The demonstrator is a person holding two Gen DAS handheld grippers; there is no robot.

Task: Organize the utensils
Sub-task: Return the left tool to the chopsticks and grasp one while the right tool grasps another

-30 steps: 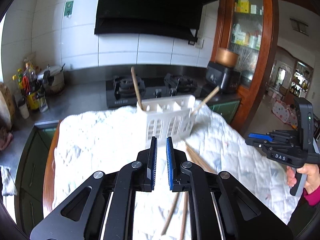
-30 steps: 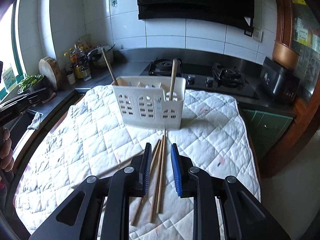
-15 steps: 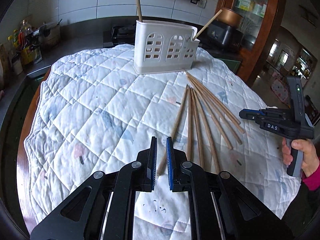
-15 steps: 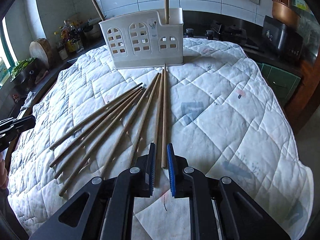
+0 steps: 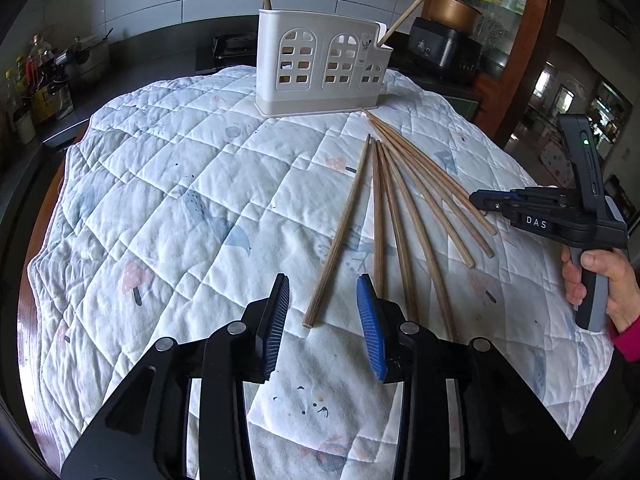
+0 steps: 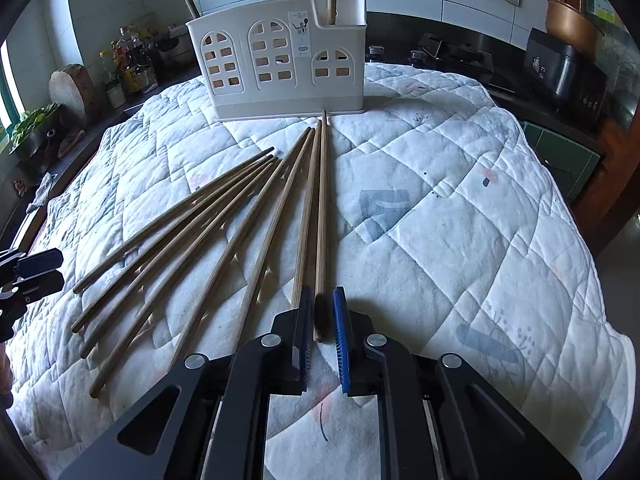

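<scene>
Several wooden chopsticks (image 5: pixel 394 204) lie fanned out on a white quilted cloth (image 5: pixel 168 200); they also show in the right wrist view (image 6: pixel 256 204). A white utensil caddy (image 5: pixel 320 68) stands at the far edge with two chopsticks upright in it, and it also shows in the right wrist view (image 6: pixel 280 68). My left gripper (image 5: pixel 323 292) is open, its jaws either side of the near end of the leftmost chopstick (image 5: pixel 340 236). My right gripper (image 6: pixel 322 300) is slightly open, straddling the near end of the rightmost chopstick (image 6: pixel 322 220), not clamped.
The right gripper and the hand holding it show at the right of the left wrist view (image 5: pixel 560 220). A stove (image 6: pixel 452 56) and dark counter lie behind the table. Bottles (image 6: pixel 128 64) and a cutting board (image 6: pixel 72 88) stand at the back left.
My left gripper has opened wide and come closer to the leftmost chopstick's end. My right gripper has opened a little and moved down around the rightmost chopstick's end.
</scene>
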